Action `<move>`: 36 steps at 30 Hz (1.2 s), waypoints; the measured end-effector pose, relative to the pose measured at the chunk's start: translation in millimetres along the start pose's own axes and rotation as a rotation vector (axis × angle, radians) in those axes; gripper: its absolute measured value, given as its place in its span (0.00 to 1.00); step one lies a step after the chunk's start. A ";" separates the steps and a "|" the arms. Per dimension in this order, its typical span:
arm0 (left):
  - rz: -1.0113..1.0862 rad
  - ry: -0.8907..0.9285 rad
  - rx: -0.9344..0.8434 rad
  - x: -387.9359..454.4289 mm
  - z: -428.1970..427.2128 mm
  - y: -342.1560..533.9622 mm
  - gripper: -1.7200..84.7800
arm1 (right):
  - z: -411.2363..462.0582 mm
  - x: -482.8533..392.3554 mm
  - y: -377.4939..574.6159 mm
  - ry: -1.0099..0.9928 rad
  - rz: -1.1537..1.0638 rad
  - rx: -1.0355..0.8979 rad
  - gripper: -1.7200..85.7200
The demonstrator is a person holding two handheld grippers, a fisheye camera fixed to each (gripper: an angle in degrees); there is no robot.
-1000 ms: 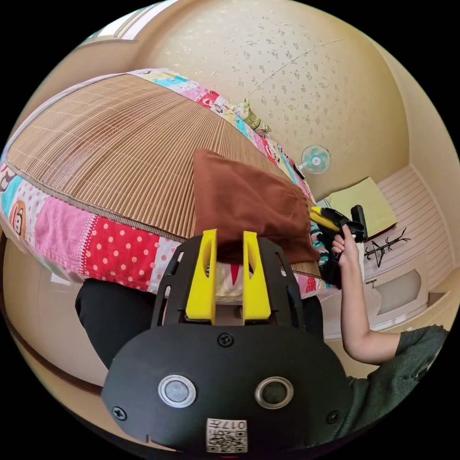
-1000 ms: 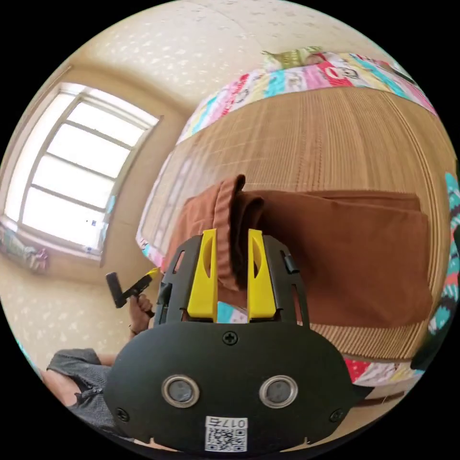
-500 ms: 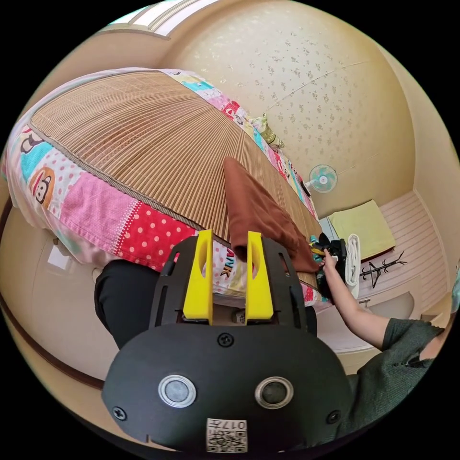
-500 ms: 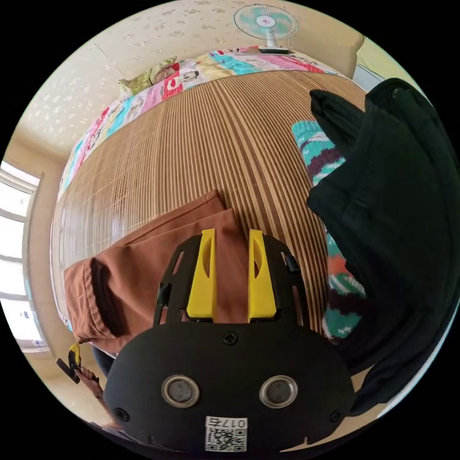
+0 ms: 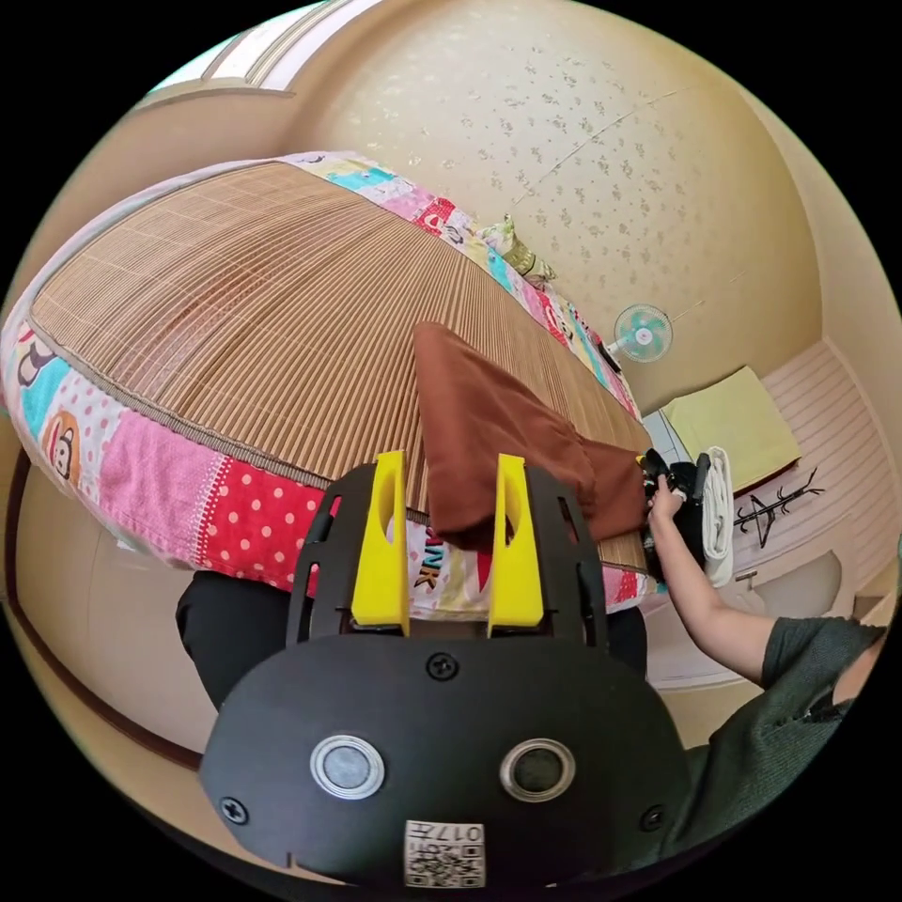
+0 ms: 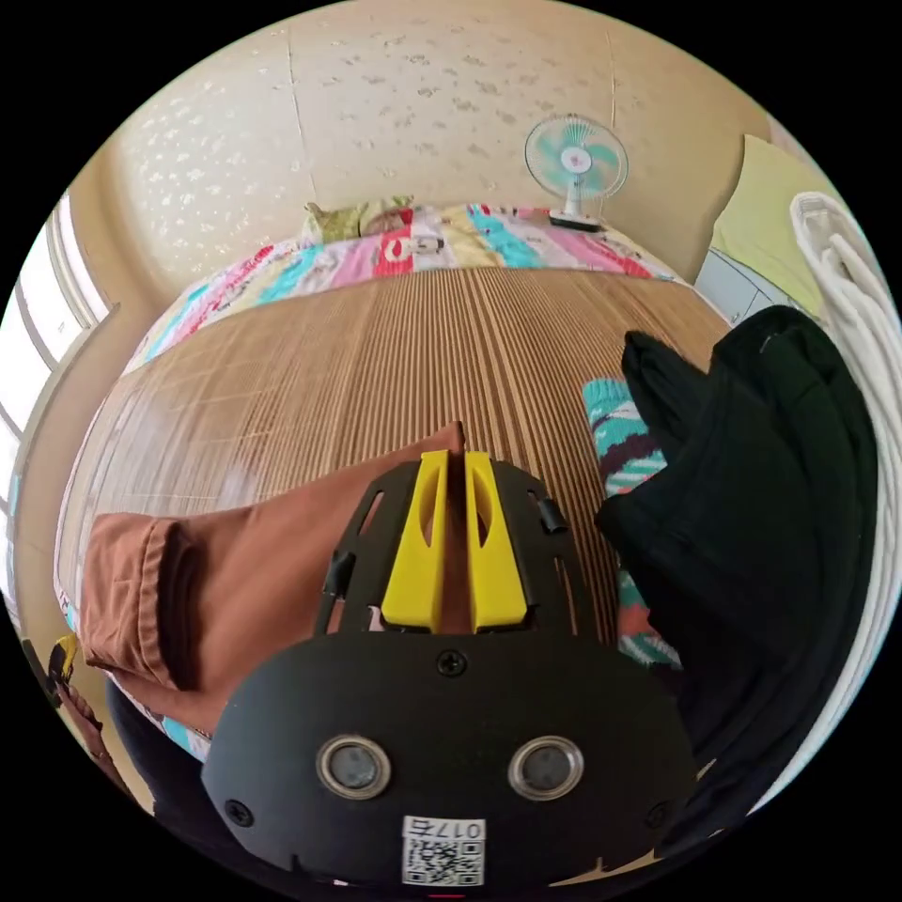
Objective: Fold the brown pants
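One pair of brown pants [image 5: 489, 432] lies folded on the bamboo mat [image 5: 244, 310] that covers the bed [image 5: 188, 489], near the bed's front edge. In the left gripper view the left gripper [image 5: 443, 489] has its two yellow jaws set wide apart; the near end of the pants lies beyond and partly between the jaw tips, hanging over the patchwork bedcover, and neither jaw presses on the cloth. Past the right jaw, at the far end of the pants, one hand [image 5: 665, 490] holds the other gripper against the cloth.

In the right gripper view the right gripper [image 6: 455, 493] has its two jaws drawn narrow, nearly meeting, with a corner edge of the brown pants [image 6: 244, 573] rising in the slit between them; whether both jaws press on it cannot be told. The rest of the pants stretches away to the left of the jaws, ending in a rolled hem or waistband. To the right of the jaws rest one black garment [image 6: 752, 507], one teal patterned garment [image 6: 629, 451] partly under it, and one white cloth [image 6: 864, 310] at the view's edge. Beyond the jaw tips stand one electric fan [image 6: 575, 162] at the far side of the bed and one green pillow [image 6: 357, 218] against the wall.
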State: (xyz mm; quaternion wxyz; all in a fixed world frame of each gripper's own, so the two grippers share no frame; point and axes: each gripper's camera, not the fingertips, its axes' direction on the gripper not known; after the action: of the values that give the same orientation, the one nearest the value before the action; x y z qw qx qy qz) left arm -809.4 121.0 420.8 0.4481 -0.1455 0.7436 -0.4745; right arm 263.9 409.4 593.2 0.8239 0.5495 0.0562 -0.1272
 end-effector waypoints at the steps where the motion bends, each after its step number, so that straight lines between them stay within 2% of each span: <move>1: -0.033 0.001 -0.020 -1.1 6.8 -4.6 0.21 | 14.9 4.6 -2.8 0.008 0.019 -0.068 0.08; 2: -0.053 0.021 -0.027 -3.2 9.7 -6.4 0.22 | 31.7 13.5 -2.9 0.020 0.064 -0.153 0.09; 4: -0.096 0.091 -0.013 -7.4 11.2 -8.3 0.22 | 17.3 23.9 11.8 0.000 0.107 -0.103 0.10; 7: -0.046 0.039 0.048 12.4 0.0 -8.1 0.19 | -35.2 39.0 61.2 -0.174 0.141 0.012 0.15; 9: 0.026 0.045 0.063 31.8 -1.1 -10.4 0.17 | -53.0 49.1 113.5 -0.456 0.158 -0.046 0.20; 12: 0.137 0.102 0.049 59.5 10.5 -17.3 0.15 | -49.2 55.4 184.2 -0.696 0.170 -0.106 0.20; 14: 0.144 0.151 0.032 67.1 19.0 -22.5 0.15 | -42.3 69.5 211.5 -0.753 0.245 -0.137 0.22; 17: 0.122 0.212 0.007 75.8 26.0 -28.1 0.16 | -39.6 102.2 233.5 -0.742 0.392 -0.076 0.22; 20: 0.134 0.224 0.008 88.2 21.3 -23.3 0.16 | -23.7 124.7 233.2 -0.790 0.558 -0.040 0.21; 22: 0.149 0.214 0.001 94.1 14.8 -15.9 0.16 | -9.8 124.9 220.4 -0.827 0.569 -0.051 0.20; 25: 0.138 0.195 -0.011 89.0 4.1 -8.8 0.16 | 13.8 123.0 201.4 -0.934 0.627 -0.047 0.12; 28: 0.104 0.189 -0.003 73.8 -11.9 -4.8 0.16 | 12.7 103.0 180.2 -1.135 0.522 0.065 0.05; 29: 0.098 0.187 0.001 70.5 -15.5 -4.2 0.16 | -2.8 80.0 170.6 -1.207 0.418 0.119 0.05; 31: 0.070 0.163 0.018 56.8 -29.6 -2.4 0.16 | -40.3 17.5 156.4 -1.220 0.153 0.152 0.05; 33: 0.046 0.152 0.028 46.6 -37.7 -2.2 0.16 | -84.8 -91.6 159.8 -1.212 -0.227 0.099 0.08; 36: 0.004 0.166 0.041 30.1 -46.9 -5.9 0.16 | -95.5 -217.8 201.7 -1.224 -0.578 -0.113 0.13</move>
State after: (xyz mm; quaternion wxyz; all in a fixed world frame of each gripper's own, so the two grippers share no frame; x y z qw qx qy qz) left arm -865.1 125.7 416.9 0.3888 -0.0953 0.7685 -0.4991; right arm 113.7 602.8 786.3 0.6677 0.2975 -0.2690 -0.6271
